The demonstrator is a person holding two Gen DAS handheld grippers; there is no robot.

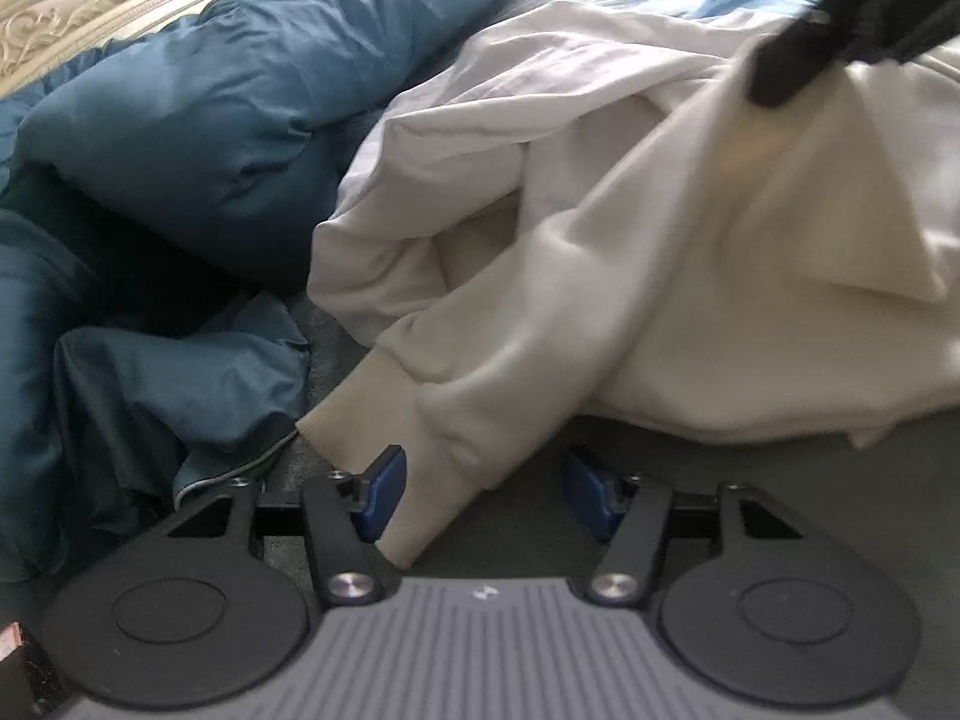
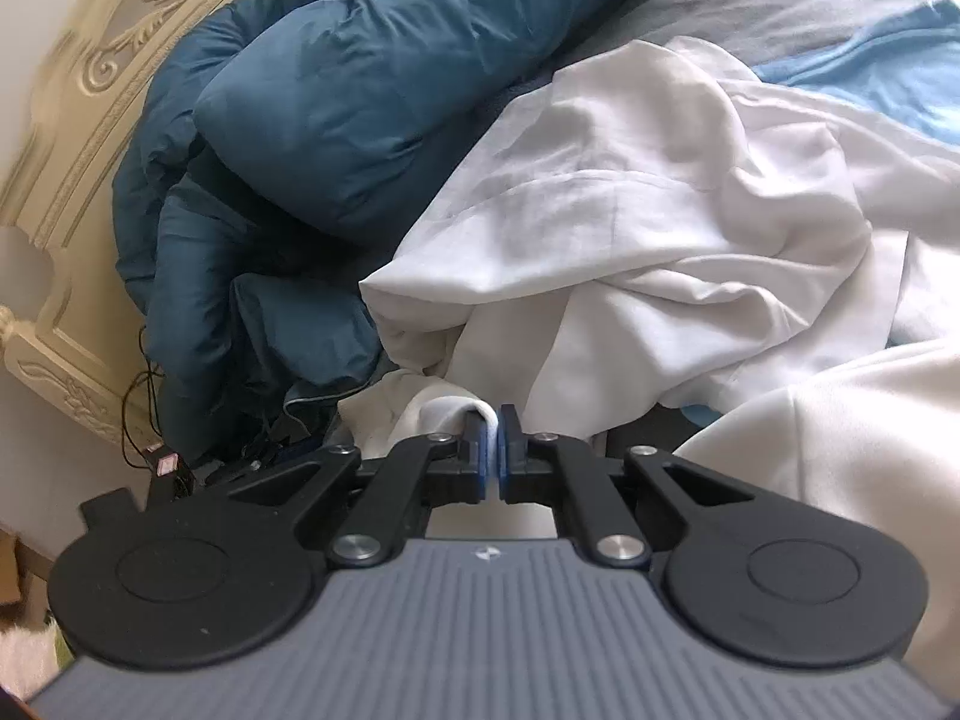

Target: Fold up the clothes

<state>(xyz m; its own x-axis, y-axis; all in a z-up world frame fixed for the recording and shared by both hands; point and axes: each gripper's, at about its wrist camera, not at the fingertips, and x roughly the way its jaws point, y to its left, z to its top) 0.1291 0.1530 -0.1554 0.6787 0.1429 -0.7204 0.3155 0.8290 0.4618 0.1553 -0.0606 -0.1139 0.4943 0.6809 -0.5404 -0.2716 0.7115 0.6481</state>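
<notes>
The cream sweatshirt (image 1: pixel 690 300) lies rumpled on the bed's grey sheet (image 1: pixel 528 540), one sleeve stretched toward the left gripper (image 1: pixel 480 492). The ribbed cuff (image 1: pixel 384 468) sits between its blue pads, touching the left one (image 1: pixel 381 495), while the jaws stand apart and do not pinch it. The right gripper (image 2: pixel 493 450) is clamped tight on a fold of the sweatshirt's cloth. Behind lies a white sheet (image 2: pixel 630 210), beside it a bunched teal duvet (image 2: pixel 336 90) against the carved cream headboard (image 2: pixel 78 90)
</notes>
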